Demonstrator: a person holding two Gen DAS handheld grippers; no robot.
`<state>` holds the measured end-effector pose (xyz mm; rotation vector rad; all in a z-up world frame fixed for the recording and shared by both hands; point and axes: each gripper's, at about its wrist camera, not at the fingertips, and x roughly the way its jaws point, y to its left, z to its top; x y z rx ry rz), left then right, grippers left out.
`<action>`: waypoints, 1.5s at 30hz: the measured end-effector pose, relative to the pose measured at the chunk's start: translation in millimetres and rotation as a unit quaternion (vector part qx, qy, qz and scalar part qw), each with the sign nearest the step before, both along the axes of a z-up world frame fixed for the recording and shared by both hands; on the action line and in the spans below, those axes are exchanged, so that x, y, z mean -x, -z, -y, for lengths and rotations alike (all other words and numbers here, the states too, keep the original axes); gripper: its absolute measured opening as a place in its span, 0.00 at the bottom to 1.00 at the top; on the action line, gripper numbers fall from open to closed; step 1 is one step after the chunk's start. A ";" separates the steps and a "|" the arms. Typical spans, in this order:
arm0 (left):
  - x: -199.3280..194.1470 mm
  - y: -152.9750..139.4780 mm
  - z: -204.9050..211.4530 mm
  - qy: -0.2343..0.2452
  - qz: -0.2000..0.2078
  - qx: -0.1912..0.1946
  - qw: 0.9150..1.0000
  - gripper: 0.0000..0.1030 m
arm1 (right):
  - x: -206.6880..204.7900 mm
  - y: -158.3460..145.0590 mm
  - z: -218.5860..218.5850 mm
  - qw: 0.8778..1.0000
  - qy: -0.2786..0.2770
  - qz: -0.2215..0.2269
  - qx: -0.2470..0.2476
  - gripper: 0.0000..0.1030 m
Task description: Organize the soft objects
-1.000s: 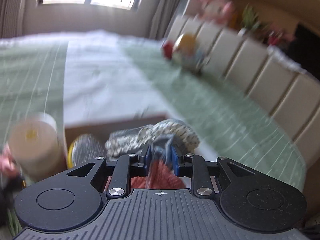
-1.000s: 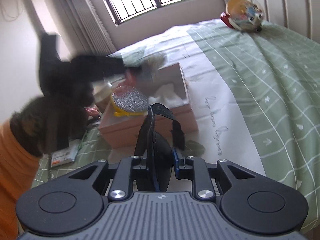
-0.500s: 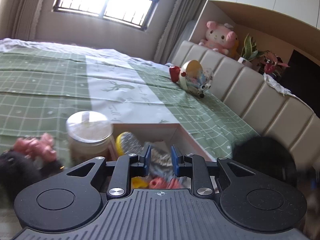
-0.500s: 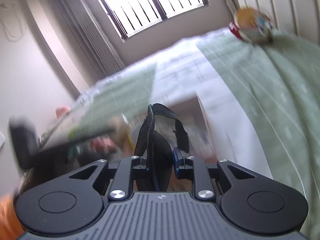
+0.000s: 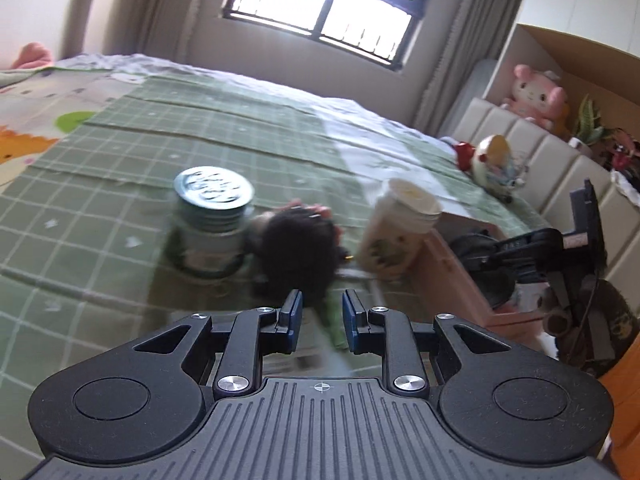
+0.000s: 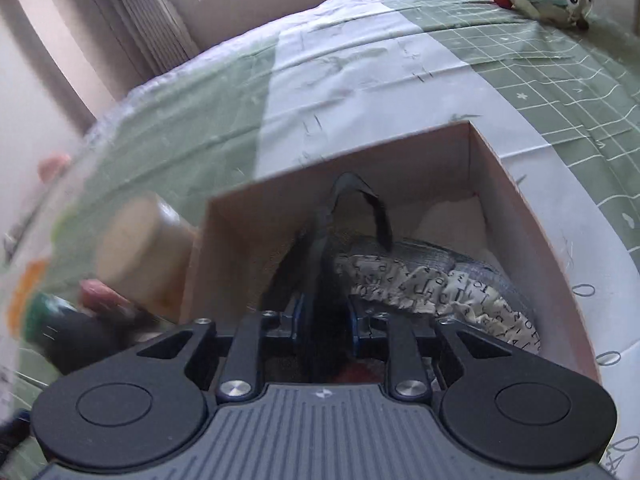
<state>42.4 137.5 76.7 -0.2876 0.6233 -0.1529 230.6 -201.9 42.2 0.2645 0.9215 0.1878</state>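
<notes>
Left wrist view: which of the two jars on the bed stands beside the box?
The cream-lidded jar, against the pink cardboard box; the silver-lidded jar stands apart.

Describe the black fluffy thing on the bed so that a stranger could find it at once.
On the green checked bedspread, beside the pink box, two containers stand. The black fluffy thing lies between them, ahead of the open left tool. It alone is dark and furry; its neighbours are a metal-lidded jar and a cream cup.

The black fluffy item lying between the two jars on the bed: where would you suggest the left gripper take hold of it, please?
Probably its near, rounded edge. The black fluffy item lies straight ahead of the open left gripper, with the metal-lidded jar and the cream jar close on either side. A straight approach from the front, fingers closing sideways over the soft bulk, should avoid both jars.
</notes>
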 end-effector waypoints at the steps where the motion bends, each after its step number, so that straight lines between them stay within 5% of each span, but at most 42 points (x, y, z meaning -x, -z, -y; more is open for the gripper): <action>1: 0.8 3.3 -5.0 -0.003 -0.003 -0.006 1.000 0.24 | 2.5 0.2 1.5 1.000 -0.004 0.006 -0.003 0.24; 3: -0.1 10.5 -15.5 -0.010 -0.011 -0.007 1.000 0.24 | 7.6 -6.8 3.6 1.000 -0.016 0.005 -0.011 0.28; 6: -2.7 19.7 -27.7 -0.025 -0.019 0.002 0.999 0.24 | 25.3 -26.2 5.8 0.999 -0.025 0.035 0.011 0.65; 7: -3.1 21.6 -31.1 -0.029 -0.019 0.006 0.999 0.24 | 34.4 -33.8 6.2 0.998 -0.022 0.053 0.029 0.69; 11: -8.9 25.3 -39.4 -0.030 -0.012 0.014 0.999 0.24 | 68.8 -57.1 7.1 0.991 -0.017 0.104 0.080 0.70; 17: -32.8 33.1 -46.7 -0.044 -0.003 0.010 0.999 0.24 | 129.2 -62.4 -13.5 0.985 -0.059 0.144 0.081 0.77; 29: -26.4 55.5 -62.8 -0.022 -0.053 0.055 0.997 0.24 | 185.0 12.4 -103.6 0.970 -0.165 0.117 0.133 0.82; 37: -5.9 28.5 -33.5 0.074 -0.021 -0.053 0.996 0.24 | 193.7 37.2 -106.1 0.971 -0.142 0.136 0.132 0.96; 45: 8.9 35.3 24.1 0.219 -0.034 -0.206 0.953 0.29 | 192.2 38.1 -103.3 0.973 -0.139 0.133 0.125 0.99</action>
